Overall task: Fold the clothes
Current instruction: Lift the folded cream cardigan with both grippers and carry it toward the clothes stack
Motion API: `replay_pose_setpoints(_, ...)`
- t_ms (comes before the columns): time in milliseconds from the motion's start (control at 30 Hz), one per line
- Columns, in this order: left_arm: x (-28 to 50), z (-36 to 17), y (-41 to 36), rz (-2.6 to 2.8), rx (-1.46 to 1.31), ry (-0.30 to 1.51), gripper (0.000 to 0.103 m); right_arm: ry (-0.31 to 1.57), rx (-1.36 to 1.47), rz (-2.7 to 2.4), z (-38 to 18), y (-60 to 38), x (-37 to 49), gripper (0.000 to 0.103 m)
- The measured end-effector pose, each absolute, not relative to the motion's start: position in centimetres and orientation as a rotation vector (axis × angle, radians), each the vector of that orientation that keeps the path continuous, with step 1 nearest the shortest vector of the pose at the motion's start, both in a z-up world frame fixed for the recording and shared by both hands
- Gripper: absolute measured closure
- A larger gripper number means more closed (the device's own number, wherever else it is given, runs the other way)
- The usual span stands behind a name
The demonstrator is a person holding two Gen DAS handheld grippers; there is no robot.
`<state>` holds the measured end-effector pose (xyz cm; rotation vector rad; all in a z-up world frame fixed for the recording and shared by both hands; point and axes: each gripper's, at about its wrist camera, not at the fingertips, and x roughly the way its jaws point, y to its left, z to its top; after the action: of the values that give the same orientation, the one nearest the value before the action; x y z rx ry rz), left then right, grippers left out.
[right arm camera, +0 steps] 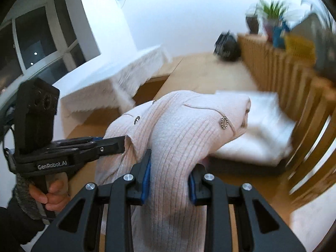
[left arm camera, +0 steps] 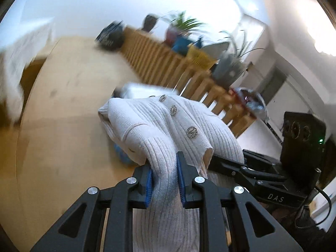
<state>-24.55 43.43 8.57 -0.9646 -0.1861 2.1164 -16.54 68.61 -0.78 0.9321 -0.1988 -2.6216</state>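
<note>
Above the wooden table (left arm camera: 63,109), both jaws pinch the ribbed cardigan (left arm camera: 159,124).

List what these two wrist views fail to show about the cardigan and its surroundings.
- Cardigan lower part: both views, hidden behind the gripper frames and cut by the bottom edge.
- Items on the slatted rail: both views, motion-blurred.
- Folded white stack: right wrist view, blurred; the cardigan covers most of it in the left.

Cardigan (left arm camera: 159,126) above table (left arm camera: 63,126), railing (left arm camera: 159,63) behind, plants (left arm camera: 184,23) atop
</note>
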Motion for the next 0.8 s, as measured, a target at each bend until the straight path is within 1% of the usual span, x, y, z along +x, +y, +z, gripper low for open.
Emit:
replay_pose_setpoints(167, -29.3, 12.4, 48.9, 2.134, -0.852, -0.169, 0.086, -0.096, 0.895, -2.682, 1.8, 72.6, -23.1, 0.075)
replay_pose_setpoints(267, -32.3, 13.2, 52.0, 2.145, -0.804, -0.129, 0.086, -0.036, 0.931, -2.702, 1.1, 74.9, -27.4, 0.075)
replay_pose_setpoints(367, -36.2, 10.2, 55.1, 2.139, -0.835, -0.080, 0.086, -0.034, 1.108, -2.692, -3.1, 77.3, -31.8, 0.075)
replay_pose_setpoints(467, -39.8, 3.3, 56.9, 2.080, -1.067, -0.076, 0.087, -0.035, 1.296, -2.647, -8.2, 79.1, -34.4, 0.075)
replay_pose_setpoints(533, -40.2, 0.0, 56.4, 2.057, -1.127, -0.082, 0.087, -0.027, 1.368, -2.621, -10.6, 79.7, -35.0, 0.075)
replay_pose_setpoints(667, -39.5, -1.2, 54.4, 1.978, -1.138, -0.209, 0.085, -0.024, 1.416, -2.606, -10.6, 80.1, -34.5, 0.075)
replay_pose_setpoints(733, -38.6, -1.0, 54.2, 1.962, -1.128, -0.200, 0.085, -0.022, 1.440, -2.599, -10.7, 80.3, -34.3, 0.074)
replay_pose_setpoints(800, -38.3, -0.4, 53.2, 1.972, -1.125, -0.193, 0.081, -0.020, 1.464, -2.591, -10.7, 80.5, -34.1, 0.069)
